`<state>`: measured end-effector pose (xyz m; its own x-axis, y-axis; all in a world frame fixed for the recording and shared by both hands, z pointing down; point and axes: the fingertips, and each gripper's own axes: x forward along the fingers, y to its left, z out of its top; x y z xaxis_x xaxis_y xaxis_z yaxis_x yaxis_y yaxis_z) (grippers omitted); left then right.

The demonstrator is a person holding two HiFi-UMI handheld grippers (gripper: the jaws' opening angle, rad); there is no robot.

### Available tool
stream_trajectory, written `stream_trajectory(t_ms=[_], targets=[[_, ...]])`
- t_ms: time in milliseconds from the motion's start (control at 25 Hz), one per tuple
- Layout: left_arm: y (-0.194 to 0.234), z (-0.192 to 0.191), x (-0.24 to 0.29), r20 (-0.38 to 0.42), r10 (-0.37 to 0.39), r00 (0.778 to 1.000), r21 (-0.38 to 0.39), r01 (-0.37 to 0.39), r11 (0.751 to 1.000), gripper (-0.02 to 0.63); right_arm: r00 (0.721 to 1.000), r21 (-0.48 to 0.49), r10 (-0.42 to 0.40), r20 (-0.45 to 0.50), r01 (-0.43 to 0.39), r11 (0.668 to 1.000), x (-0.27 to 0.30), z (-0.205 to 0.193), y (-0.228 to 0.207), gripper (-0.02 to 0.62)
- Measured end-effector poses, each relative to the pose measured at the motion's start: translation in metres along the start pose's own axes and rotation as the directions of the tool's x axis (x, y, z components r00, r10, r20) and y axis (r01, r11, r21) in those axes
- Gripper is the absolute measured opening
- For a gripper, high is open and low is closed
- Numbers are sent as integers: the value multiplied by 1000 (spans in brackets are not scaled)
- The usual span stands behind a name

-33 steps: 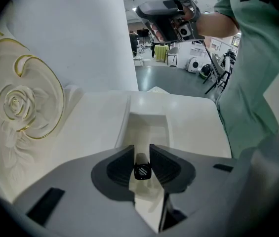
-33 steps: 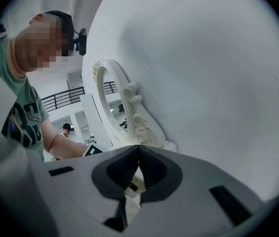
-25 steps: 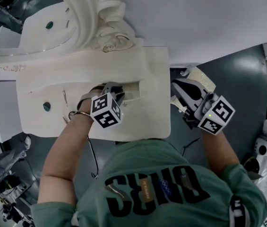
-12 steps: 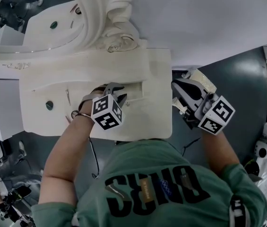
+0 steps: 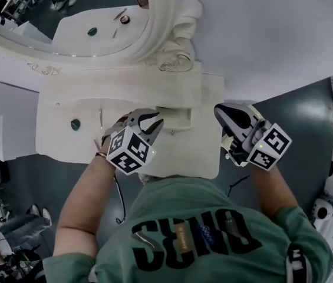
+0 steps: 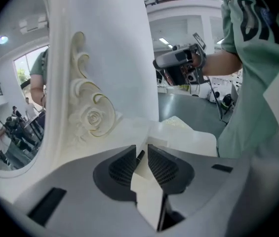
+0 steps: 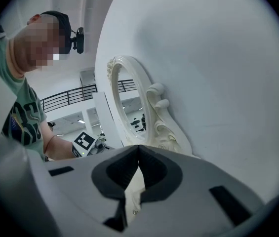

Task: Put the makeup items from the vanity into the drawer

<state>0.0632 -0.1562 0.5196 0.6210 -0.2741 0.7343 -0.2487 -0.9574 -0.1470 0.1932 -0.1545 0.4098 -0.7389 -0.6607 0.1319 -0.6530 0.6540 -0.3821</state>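
Note:
The white vanity [image 5: 60, 149] has its small drawer [image 5: 177, 118] pulled open near its right end. My left gripper [image 5: 149, 122] hangs just above and left of that drawer, pointing steeply down. Its jaws have just been closing and stand a little apart. Seen through their gap [image 6: 141, 154] is the tip of a slim dark stick [image 6: 139, 155], which the pads do not squeeze. On the vanity top to the left lie a small green round item [image 5: 75, 124] and a thin stick [image 5: 100, 118]. My right gripper [image 5: 219, 111] is off the vanity's right end, shut and empty [image 7: 139, 154].
A carved oval mirror [image 5: 66, 22] rises behind the vanity and reflects the items. A white wall [image 5: 272, 34] runs behind it. Dark floor [image 5: 307, 111] lies to the right. Lab clutter stands at the picture's left and right edges.
My left gripper has lifted up out of the open drawer and rolled a little. The right gripper has risen slightly beside the vanity's end.

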Motion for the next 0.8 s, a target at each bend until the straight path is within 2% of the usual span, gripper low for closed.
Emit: stream_trajectory(t_ms=[80,160,320,400,560,680,800], targets=[[8,5,-28,57,65,996,-51,-62,997,74,999,-23,34,-8,-35,999,13,9,12,11],[18,7,-57,110,146,983,-107,-134,985,60,996,-59,83,-17,-84,995,30,20,23,11],[29,3,-126,220,288,932,-253,-231,940,34,988,-117,150,-39,-153,981,60,34,58,11],[33,-1,-162,285,354,891,-348,-248,904,20,983,-136,177,-54,-183,974,76,38,78,11],[42,-24,-227,378,492,784,-515,-263,816,9,966,-175,245,-88,-257,951,114,43,121,11],[41,-46,-271,400,576,713,-582,-288,761,9,952,-193,285,-110,-301,934,137,41,156,11],[37,-70,-310,408,637,655,-639,-294,711,8,937,-208,321,-138,-344,916,159,35,188,11]])
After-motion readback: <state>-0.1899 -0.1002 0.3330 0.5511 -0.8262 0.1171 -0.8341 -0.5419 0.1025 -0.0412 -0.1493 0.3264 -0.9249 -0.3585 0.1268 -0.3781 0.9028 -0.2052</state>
